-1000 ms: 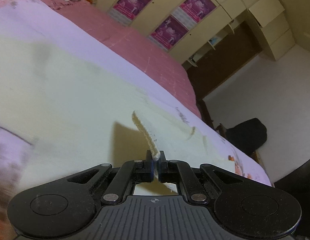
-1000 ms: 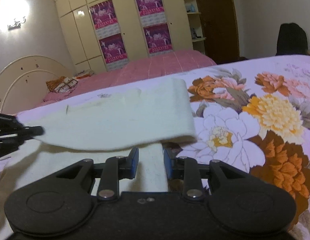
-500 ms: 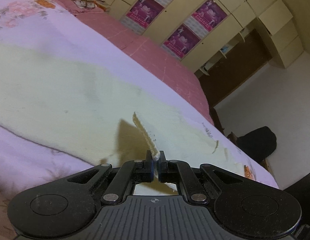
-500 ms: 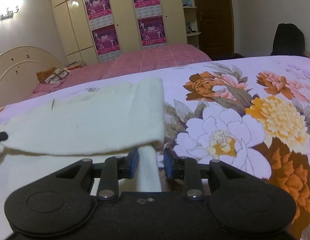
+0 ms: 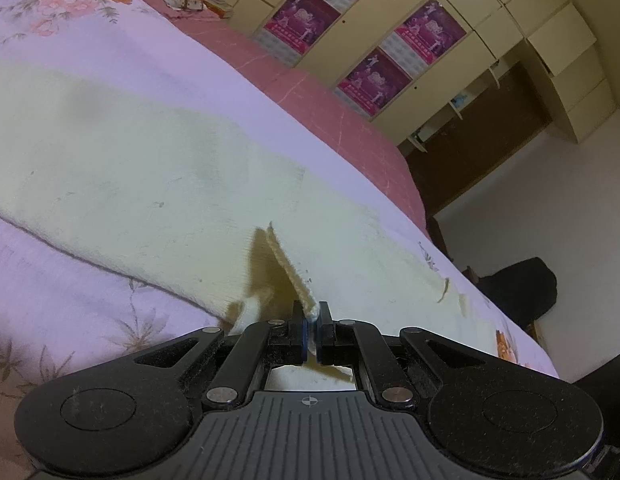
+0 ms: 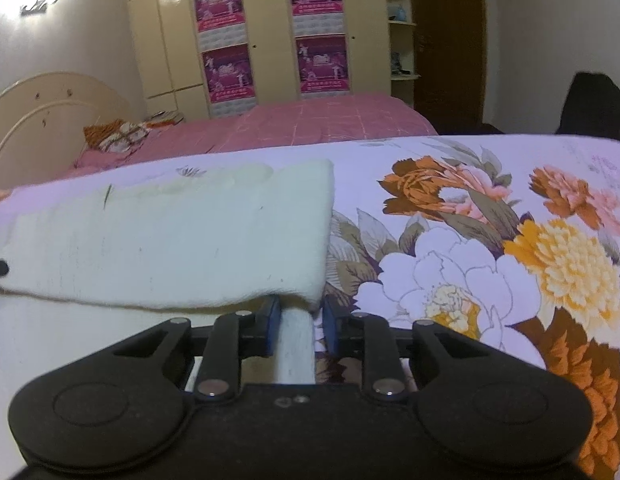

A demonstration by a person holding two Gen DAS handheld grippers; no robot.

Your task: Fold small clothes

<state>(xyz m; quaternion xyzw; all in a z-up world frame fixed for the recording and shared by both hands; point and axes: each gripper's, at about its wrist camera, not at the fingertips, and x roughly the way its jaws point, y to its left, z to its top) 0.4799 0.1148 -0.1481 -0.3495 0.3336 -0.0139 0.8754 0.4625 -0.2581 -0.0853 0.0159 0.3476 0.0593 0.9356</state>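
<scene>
Landmark: floral bedsheet [image 6: 490,208].

Left gripper [image 5: 311,326]: jaws together, clamped on thin edge of cream cloth [image 5: 157,176]; pinched edge stands up as ridge just ahead of jaws.

Cream cloth: lies spread on floral bedsheet, folded flap doubled over lower layer, fold edge toward big orange and white flowers.

Right gripper [image 6: 297,320]: low over near edge of cloth; jaws have just been closing, narrow strip of lower layer between them, blue pads [image 6: 273,322] not seen pressing it.

Beyond bedsheet: pink bed [image 6: 293,124], wardrobe [image 6: 269,28] with magenta posters.
</scene>
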